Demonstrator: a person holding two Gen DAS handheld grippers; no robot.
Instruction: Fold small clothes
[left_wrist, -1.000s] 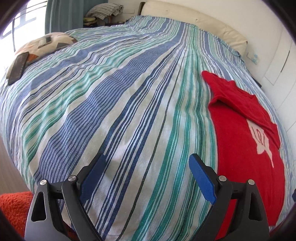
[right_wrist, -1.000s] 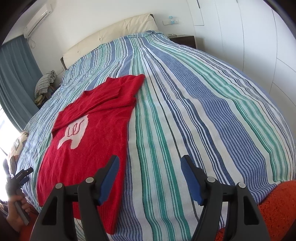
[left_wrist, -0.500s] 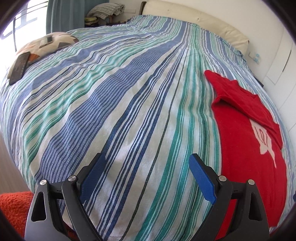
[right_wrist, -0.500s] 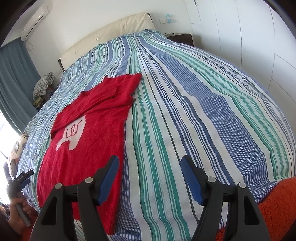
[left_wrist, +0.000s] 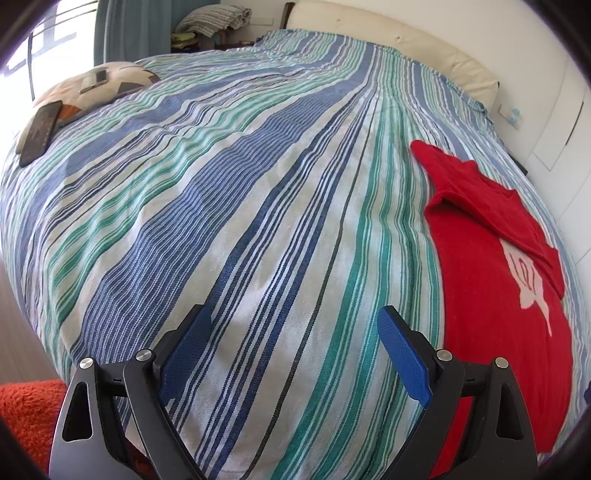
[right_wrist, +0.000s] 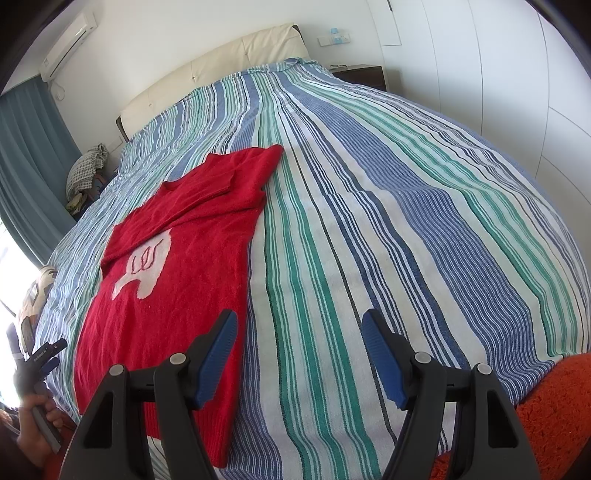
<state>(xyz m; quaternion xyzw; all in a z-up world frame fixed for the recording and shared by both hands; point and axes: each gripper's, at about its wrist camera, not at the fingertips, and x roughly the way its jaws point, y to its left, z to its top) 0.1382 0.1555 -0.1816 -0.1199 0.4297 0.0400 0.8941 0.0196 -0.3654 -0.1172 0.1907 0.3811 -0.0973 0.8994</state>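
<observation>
A: What do the blue pads (left_wrist: 186, 352) of the left gripper (left_wrist: 293, 356) show?

B: Jaws spread wide, nothing between them; beneath lies only the striped bedspread (left_wrist: 236, 221).

A: And the right gripper (right_wrist: 299, 356)?

B: Equally wide apart and empty. Its left finger (right_wrist: 218, 354) appears over the near edge of the red sweater (right_wrist: 173, 280); contact cannot be determined.

A: Where does the sweater lie?

B: Flat on the bedspread, sleeves folded across the chest, a white motif partly covered, hem toward the foot of the bed.

A: Anything farther out?

B: A cushion (left_wrist: 99, 83) bearing a dark phone (left_wrist: 40, 131) at the far left. No containers are visible.
</observation>
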